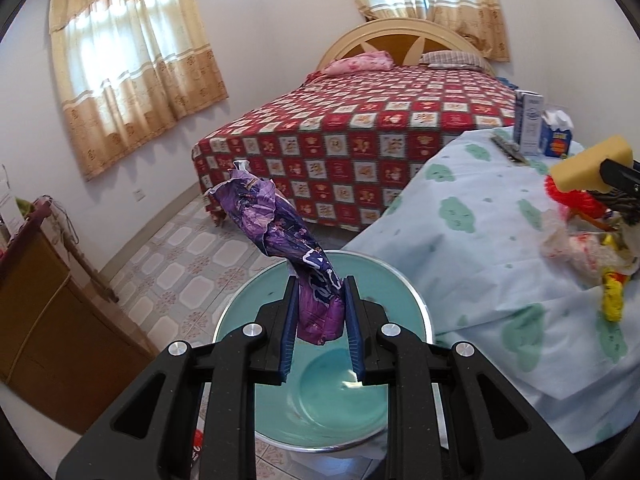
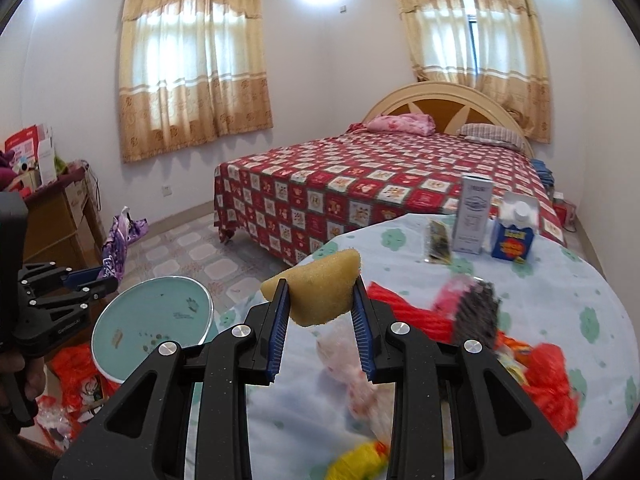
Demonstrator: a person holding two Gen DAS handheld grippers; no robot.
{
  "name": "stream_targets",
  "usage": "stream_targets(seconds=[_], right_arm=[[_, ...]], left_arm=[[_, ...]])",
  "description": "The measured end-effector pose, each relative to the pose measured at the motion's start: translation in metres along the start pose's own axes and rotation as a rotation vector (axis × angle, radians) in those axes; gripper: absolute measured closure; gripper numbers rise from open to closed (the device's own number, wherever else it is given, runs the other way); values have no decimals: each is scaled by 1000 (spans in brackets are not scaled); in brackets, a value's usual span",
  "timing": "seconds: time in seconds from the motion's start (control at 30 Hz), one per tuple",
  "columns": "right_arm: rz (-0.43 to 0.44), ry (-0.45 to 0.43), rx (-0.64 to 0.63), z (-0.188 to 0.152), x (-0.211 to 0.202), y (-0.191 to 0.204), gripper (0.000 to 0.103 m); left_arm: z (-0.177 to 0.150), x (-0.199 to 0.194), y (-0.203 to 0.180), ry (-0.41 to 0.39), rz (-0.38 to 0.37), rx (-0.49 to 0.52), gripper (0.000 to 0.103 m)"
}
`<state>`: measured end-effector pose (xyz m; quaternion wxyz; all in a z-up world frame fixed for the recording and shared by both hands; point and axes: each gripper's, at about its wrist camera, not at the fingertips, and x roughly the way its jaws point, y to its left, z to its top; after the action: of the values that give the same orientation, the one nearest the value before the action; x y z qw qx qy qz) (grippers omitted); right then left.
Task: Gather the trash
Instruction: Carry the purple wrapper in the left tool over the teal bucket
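Note:
My left gripper is shut on a crumpled purple wrapper that sticks up and to the left from the blue pads. It hangs above a teal basin standing on the floor beside the table. In the right wrist view the left gripper shows at the left edge with the purple wrapper, over the teal basin. My right gripper is shut on a yellow sponge, held above the table. The yellow sponge also appears at the right edge of the left wrist view.
A round table under a pale blue cloth carries red, yellow and pink wrappers, a white carton, a blue box and a dark packet. A bed stands behind. More trash lies on the floor by a wooden cabinet.

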<state>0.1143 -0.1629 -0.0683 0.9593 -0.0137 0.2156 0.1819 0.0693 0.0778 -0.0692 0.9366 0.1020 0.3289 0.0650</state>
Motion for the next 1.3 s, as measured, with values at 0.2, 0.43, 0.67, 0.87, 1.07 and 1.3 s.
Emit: stream_targets(seconds=[0.2, 0.43, 0.67, 0.87, 1.07, 1.3], right_arm=[[16, 31, -28, 1, 29, 17, 72], [41, 59, -54, 1, 55, 39, 72], [62, 82, -82, 4, 75, 60, 72], [80, 99, -109, 5, 88, 75, 72], [92, 116, -124, 5, 97, 85, 72], [109, 124, -140, 2, 100, 97, 71]], left_arm=[[-4, 13, 15, 26, 21, -17, 81], [-3, 20, 31, 22, 50, -40, 80], [-3, 25, 44, 32, 70, -55, 80], [-3, 30, 51, 45, 87, -60, 79], [-4, 32, 53, 53, 94, -65, 79], [-4, 34, 54, 57, 93, -66, 79]])
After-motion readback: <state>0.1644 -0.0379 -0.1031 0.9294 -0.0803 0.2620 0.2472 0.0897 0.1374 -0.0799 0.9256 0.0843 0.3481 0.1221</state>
